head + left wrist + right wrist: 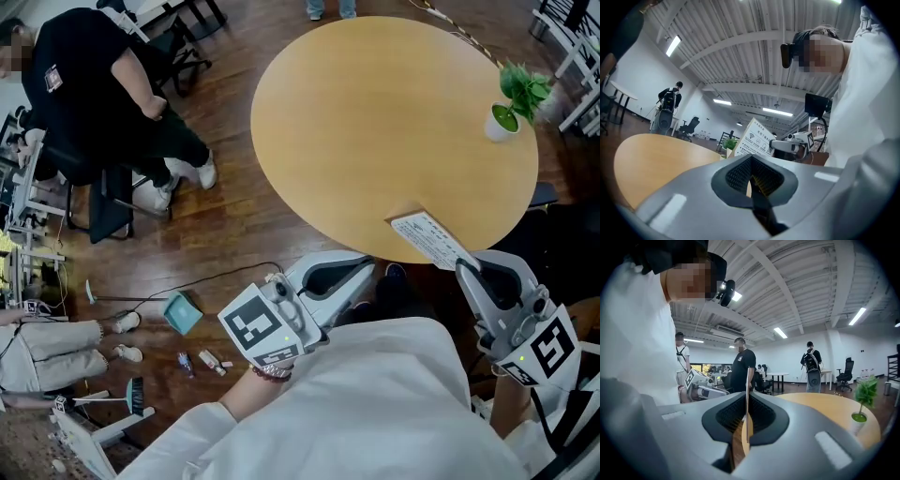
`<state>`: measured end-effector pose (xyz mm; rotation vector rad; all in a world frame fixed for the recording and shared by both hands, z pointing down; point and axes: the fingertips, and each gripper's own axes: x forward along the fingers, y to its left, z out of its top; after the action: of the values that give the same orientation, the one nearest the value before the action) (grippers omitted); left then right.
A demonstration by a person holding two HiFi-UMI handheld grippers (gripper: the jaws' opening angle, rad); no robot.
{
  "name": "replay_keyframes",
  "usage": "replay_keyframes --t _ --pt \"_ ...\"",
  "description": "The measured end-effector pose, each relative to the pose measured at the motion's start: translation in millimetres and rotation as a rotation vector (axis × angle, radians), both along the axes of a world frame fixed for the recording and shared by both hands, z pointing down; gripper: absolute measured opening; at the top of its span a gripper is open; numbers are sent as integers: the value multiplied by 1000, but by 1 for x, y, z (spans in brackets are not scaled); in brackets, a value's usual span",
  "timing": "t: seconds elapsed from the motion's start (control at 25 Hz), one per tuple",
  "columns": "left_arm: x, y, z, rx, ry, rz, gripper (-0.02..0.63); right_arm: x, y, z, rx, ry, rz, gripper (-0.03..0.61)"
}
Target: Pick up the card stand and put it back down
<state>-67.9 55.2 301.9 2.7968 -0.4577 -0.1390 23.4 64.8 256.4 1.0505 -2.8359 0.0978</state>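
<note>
The card stand, a white printed sheet, is tilted at the near edge of the round wooden table and partly overhangs it. My right gripper is shut on its near end. In the right gripper view the card stand shows edge-on as a thin upright sheet pinched between the jaws. My left gripper hovers just left of it by the table's edge, shut with nothing in it. The left gripper view shows the card stand raised beyond its closed jaws.
A small potted plant in a white pot stands at the table's far right. A person in black sits on a chair at the far left. Cables, a dustpan and small items lie on the wooden floor beside me.
</note>
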Motion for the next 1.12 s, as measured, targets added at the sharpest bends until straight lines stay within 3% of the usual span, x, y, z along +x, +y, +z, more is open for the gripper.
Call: replay_keyframes --t 0.32,0.68,0.88,1.04,1.12 --pt "17 10 -23 51 32 23 -17 4 2 2 53 28 -45 20" --pt "89 30 -60 122 28 80 -17 52 37 -9 43 -10 -35 20" --pt "125 41 -54 137 -32 117 -9 96 46 -9 45 -12 7 20" --pt "133 54 -49 177 -90 136 -11 98 44 -7 46 -32 -14 20" --pt "131 57 -50 175 -82 125 -9 92 45 -7 55 -37 -33 20"
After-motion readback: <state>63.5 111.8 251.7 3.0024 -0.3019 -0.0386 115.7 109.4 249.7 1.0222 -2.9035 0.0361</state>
